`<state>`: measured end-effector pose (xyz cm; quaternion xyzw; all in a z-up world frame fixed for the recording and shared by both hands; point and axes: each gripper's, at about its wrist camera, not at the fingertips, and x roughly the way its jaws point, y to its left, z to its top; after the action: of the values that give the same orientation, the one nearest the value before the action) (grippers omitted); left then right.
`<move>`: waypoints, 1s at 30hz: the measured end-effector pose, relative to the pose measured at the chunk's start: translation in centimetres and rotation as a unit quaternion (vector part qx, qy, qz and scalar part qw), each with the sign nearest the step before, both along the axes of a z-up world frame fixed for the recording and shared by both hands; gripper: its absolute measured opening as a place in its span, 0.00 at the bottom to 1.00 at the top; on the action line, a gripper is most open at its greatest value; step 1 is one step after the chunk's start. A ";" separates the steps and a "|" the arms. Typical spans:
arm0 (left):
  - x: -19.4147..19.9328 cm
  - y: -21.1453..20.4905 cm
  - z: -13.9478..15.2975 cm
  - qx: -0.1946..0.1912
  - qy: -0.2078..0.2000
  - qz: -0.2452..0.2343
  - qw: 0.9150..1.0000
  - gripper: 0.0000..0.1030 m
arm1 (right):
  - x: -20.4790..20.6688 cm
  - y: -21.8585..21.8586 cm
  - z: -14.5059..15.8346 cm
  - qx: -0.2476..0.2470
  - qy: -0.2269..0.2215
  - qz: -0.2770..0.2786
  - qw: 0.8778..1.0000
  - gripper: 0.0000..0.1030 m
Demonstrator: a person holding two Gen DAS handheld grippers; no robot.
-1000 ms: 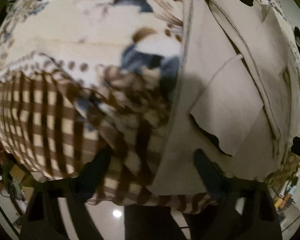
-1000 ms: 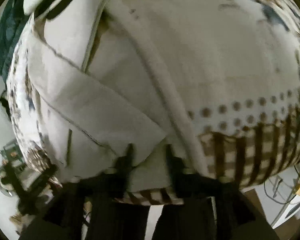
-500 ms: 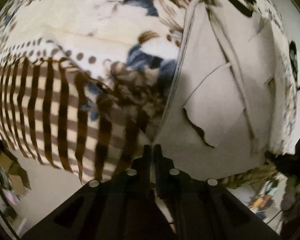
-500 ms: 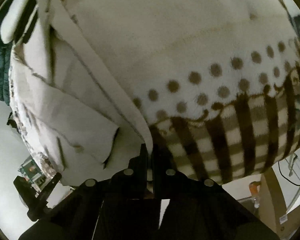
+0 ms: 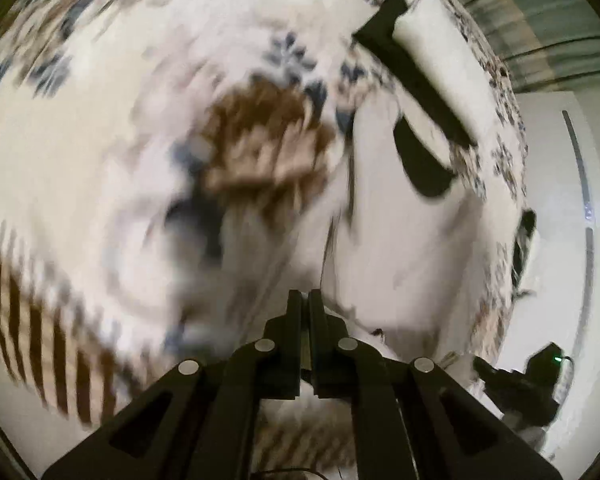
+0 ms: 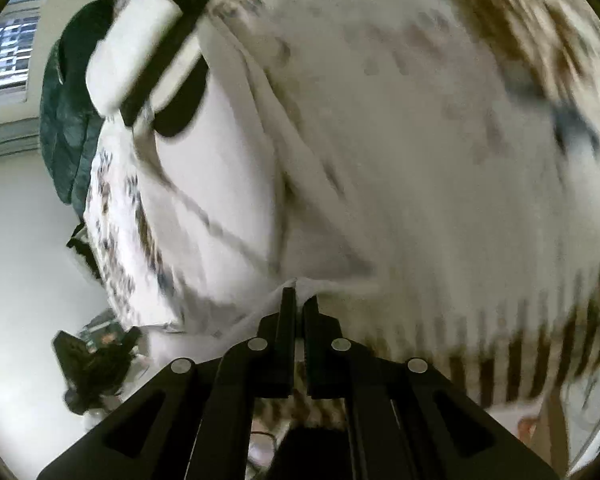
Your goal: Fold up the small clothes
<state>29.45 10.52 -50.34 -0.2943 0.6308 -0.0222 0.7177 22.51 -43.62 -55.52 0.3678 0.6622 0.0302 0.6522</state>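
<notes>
A pale beige garment (image 5: 400, 240) lies on a patterned blanket (image 5: 100, 160); it also shows in the right wrist view (image 6: 220, 200). My left gripper (image 5: 305, 296) is shut on the garment's near left edge, cloth pinched between the jaws. My right gripper (image 6: 299, 294) is shut on the garment's near right edge, with a fold of cloth rising at its fingertips. Both views are motion-blurred. A white and black folded item (image 5: 432, 80) lies at the far end, also seen in the right wrist view (image 6: 148, 48).
The blanket (image 6: 460, 160) has brown flowers, blue leaves and a brown striped border (image 5: 40, 340). A dark green cloth (image 6: 68, 112) lies at the far left. The other gripper shows at the view edges (image 5: 528, 384) (image 6: 96, 360). White floor lies beyond the bed edge.
Both grippers closed on the garment's near edge about half a second ago. Since then they have lifted and moved forward with the cloth, and the view has swung toward the far end.
</notes>
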 end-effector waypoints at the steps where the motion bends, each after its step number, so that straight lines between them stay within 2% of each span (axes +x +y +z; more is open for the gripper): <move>1: 1.7 -0.2 -0.6 -0.001 -0.008 -0.001 1.000 0.04 | 1.2 0.4 -0.1 -0.004 -0.007 -0.003 1.000 0.03; 3: 3.5 0.1 -1.5 0.004 -0.008 0.000 1.000 0.04 | 4.4 -0.5 -0.6 -0.014 -0.022 -0.018 1.000 0.04; 4: 4.5 0.4 -2.1 -0.001 -0.006 0.007 1.000 0.08 | 5.7 -0.4 -1.0 -0.013 -0.023 -0.022 0.999 0.04; 5: 4.8 0.7 -2.6 0.002 -0.005 0.011 1.000 0.13 | 6.7 -0.3 -1.5 -0.014 -0.020 -0.023 0.999 0.10; 6: 5.2 1.3 -2.8 0.001 -0.003 0.021 1.000 0.21 | 7.3 -0.6 -1.6 -0.018 -0.017 -0.023 0.999 0.25; 7: 5.1 1.8 -2.6 -0.002 -0.010 0.028 1.000 0.29 | 7.6 -0.6 -1.6 -0.020 -0.023 -0.026 0.999 0.33; 8: 4.9 2.3 -2.4 -0.002 -0.019 0.035 0.999 0.36 | 7.6 -1.0 -1.1 -0.031 -0.030 -0.026 0.999 0.50; 9: 4.5 2.7 -2.3 0.002 -0.028 0.040 0.999 0.46 | 7.6 -0.8 -1.1 -0.038 -0.035 -0.025 0.998 0.56; 11: 4.1 2.4 -2.7 0.022 -0.031 0.032 0.999 0.48 | 7.1 -1.1 -1.3 -0.047 -0.038 -0.017 0.998 0.56; 16: 4.7 -1.2 -5.1 0.058 -0.016 -0.033 0.998 0.48 | 7.4 0.4 -3.9 -0.050 -0.026 0.015 0.998 0.56; 19: 5.9 -3.1 -7.5 0.091 0.006 -0.063 0.994 0.48 | 8.6 1.5 -6.1 -0.053 -0.009 0.030 0.998 0.56; 21: 6.3 -3.3 -8.8 0.101 0.025 -0.065 0.992 0.48 | 9.4 2.3 -7.4 -0.072 0.012 0.041 0.996 0.56; 24: 6.8 -3.2 -7.4 0.090 0.018 -0.057 0.994 0.48 | 10.5 2.7 -7.2 -0.083 0.021 0.049 0.995 0.56; 29: 10.1 -3.9 -1.5 0.079 -0.050 -0.072 0.993 0.49 | 13.3 3.7 -1.7 -0.084 -0.033 0.053 0.994 0.56; 30: 11.4 -4.4 -1.1 0.081 -0.056 -0.080 0.992 0.54 | 14.2 3.9 -1.3 -0.089 -0.035 0.057 0.994 0.56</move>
<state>40.85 6.12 -51.42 -0.1818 0.6111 -0.0451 0.7691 36.74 -39.70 -56.79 0.2685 0.6593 0.0215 0.7020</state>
